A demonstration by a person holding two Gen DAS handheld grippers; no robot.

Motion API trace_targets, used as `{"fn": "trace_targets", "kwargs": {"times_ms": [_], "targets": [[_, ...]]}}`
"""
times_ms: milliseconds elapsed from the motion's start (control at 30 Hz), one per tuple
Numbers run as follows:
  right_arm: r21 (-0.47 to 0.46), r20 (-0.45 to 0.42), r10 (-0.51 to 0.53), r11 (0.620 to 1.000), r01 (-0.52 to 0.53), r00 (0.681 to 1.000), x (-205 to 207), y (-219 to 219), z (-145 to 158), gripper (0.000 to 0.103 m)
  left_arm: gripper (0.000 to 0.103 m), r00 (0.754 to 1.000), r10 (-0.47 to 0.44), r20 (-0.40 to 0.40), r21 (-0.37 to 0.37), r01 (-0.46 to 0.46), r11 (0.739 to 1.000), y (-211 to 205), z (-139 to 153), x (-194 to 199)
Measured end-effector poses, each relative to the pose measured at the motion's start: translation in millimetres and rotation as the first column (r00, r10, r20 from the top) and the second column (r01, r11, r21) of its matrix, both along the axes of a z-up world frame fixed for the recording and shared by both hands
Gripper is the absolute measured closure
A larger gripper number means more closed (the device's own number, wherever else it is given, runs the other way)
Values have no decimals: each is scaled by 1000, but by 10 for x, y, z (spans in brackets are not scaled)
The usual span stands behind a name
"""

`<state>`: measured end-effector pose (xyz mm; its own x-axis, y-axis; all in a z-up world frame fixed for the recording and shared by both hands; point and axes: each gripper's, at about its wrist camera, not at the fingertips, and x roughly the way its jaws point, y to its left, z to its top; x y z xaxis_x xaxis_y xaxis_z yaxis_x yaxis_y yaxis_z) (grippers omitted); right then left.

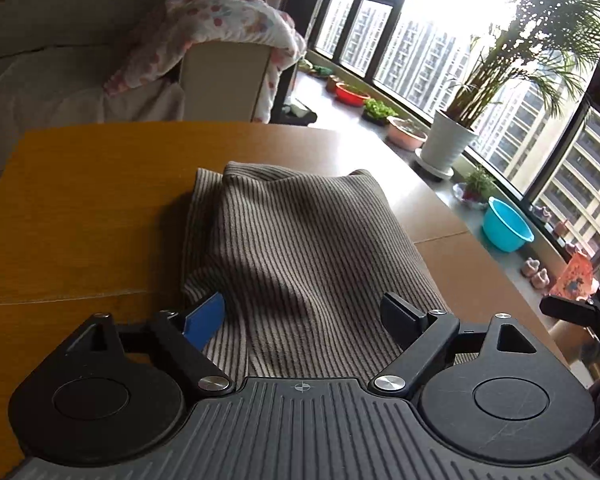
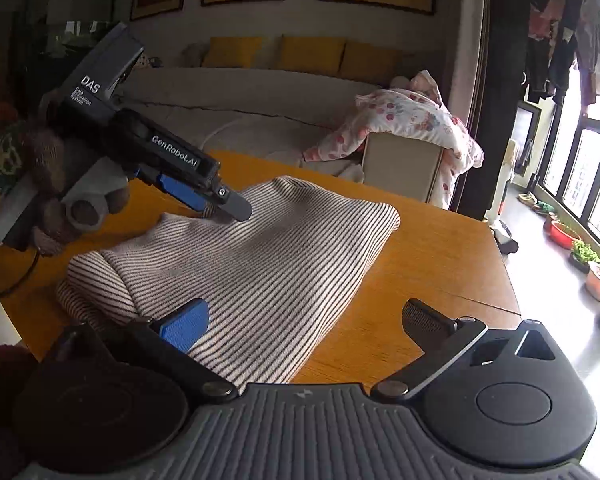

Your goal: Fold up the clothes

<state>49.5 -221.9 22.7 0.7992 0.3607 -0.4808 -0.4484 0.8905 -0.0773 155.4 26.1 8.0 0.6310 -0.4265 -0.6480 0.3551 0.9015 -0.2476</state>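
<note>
The wooden desk (image 2: 440,248) carries everything here, its orange-brown top bare around the work, which gives a flat bed to press folds against. On it lies the striped garment (image 2: 260,256), a grey-and-dark ribbed piece already doubled into a rough rectangle, one rounded roll bunched at its near-left edge in the right wrist view; it sits toward the middle of the desk, likely so both tools reach it from opposite sides.

The left gripper (image 2: 224,210) comes in from the far-left side, its tips down on the cloth's far edge; from its own camera its jaws stand spread, one finger at each side of the fabric, released, probably poised to pinch that hem for the next fold.

The right gripper (image 2: 312,324) hovers low at the near edge, jaws also spread wide and holding nothing, its blue pad (image 2: 184,326) over the cloth and the other finger over bare wood.
</note>
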Motion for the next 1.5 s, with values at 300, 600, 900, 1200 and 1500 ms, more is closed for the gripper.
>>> {"fn": "trace_targets", "kwargs": {"times_ms": [300,600,900,1200,1500], "targets": [[-107,-14,-26,994,25,1000,-17,343,-353,0,11,994,-61,87,222,40,974,14,-101,-510],[-79,-85,-36,996,29,996,31,249,-320,0,11,976,-155,153,355,92,930,121,-154,-1113],[-245,87,169,959,-143,982,-350,368,-132,0,5,967,-189,169,314,129,941,318,18,-1382],[-398,0,377,850,-346,926,-471,820,-374,19,2,952,-244,184,306,180,935,315,70,-1540],[-97,-160,241,961,-258,957,-89,565,-285,29,1,939,-319,125,389,249,887,168,-156,-1556]]}}
